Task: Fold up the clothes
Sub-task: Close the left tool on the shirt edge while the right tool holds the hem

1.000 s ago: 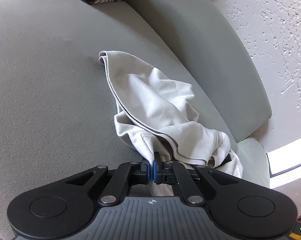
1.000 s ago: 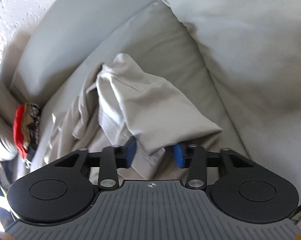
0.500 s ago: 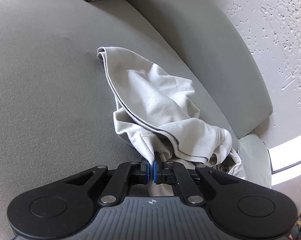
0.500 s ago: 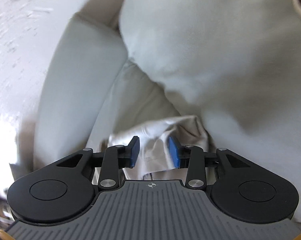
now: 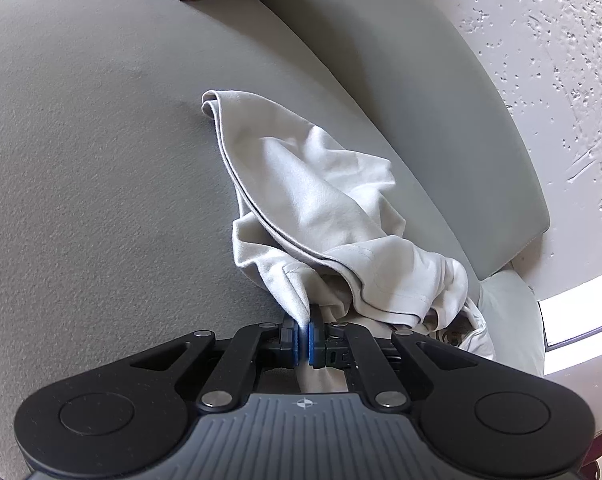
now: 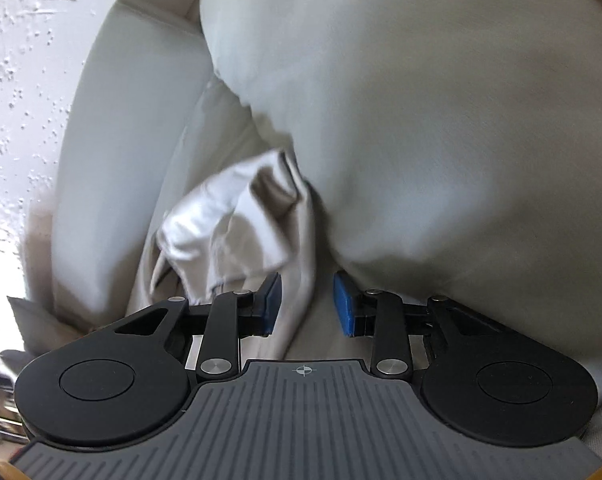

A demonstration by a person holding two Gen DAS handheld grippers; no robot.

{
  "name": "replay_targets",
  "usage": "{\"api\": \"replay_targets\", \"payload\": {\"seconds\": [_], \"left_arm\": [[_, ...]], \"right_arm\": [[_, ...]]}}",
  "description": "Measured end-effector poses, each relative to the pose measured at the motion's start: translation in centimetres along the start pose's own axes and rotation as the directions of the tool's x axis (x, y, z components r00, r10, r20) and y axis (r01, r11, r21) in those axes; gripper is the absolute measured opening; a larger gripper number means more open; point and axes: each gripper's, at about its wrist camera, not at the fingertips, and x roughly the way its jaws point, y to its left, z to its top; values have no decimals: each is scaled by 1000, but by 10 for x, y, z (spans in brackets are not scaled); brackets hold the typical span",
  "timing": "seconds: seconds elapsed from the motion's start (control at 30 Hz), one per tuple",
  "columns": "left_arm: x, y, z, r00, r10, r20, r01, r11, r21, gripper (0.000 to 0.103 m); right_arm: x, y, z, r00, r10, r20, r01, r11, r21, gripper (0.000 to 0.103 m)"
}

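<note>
My left hand-held gripper [image 5: 304, 338] pinches the soft, crumpled beige garment [image 5: 321, 216]; only the right hand-held gripper [image 6: 307, 306] view shows closing jaws straddling a fold unpressed.

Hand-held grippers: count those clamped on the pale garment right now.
1. The left hand-held gripper is shut on the pale garment. The right hand-held gripper is closing around a fold, its pads not yet pressing.

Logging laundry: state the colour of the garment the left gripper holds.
Pale beige garment; clearest in the left wrist view.
</note>
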Motion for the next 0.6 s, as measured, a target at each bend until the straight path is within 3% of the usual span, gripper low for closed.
{"api": "replay_targets", "payload": {"seconds": [0.1, 0.2, 0.27, 0.37, 0.53, 0.6], "left_arm": [[0, 0, 0, 1000, 1, -1, -1, 1000, 0, 3], [0, 0, 0, 1000, 0, -2, 0, 1000, -2, 3], [0, 0, 1, 1000, -2, -3, 2, 1000, -2, 3], [1, 1, 1, 1000, -5, -6, 5, 1000, -7, 3], [1, 2, 1, 1000, -9, -9, 9, 1000, -12, 3], [1, 2, 1, 1000, -9, -9, 9, 1000, -14, 3]], "right_arm": [[7, 18, -9, 998, -46, 46, 54, 979, -197, 36], [1, 32, -22, 996, -32, 81, 57, 944, -325, 34], [-3, 25, -20, 998, 47, 51, -31, 960, -277, 34], [4, 12, -11, 985, 171, -20, -172, 978, -118, 34], [7, -5, -5, 967, 233, -109, -227, 972, 57, 16], [3, -8, -11, 955, 243, -173, -228, 969, 100, 15]]}}
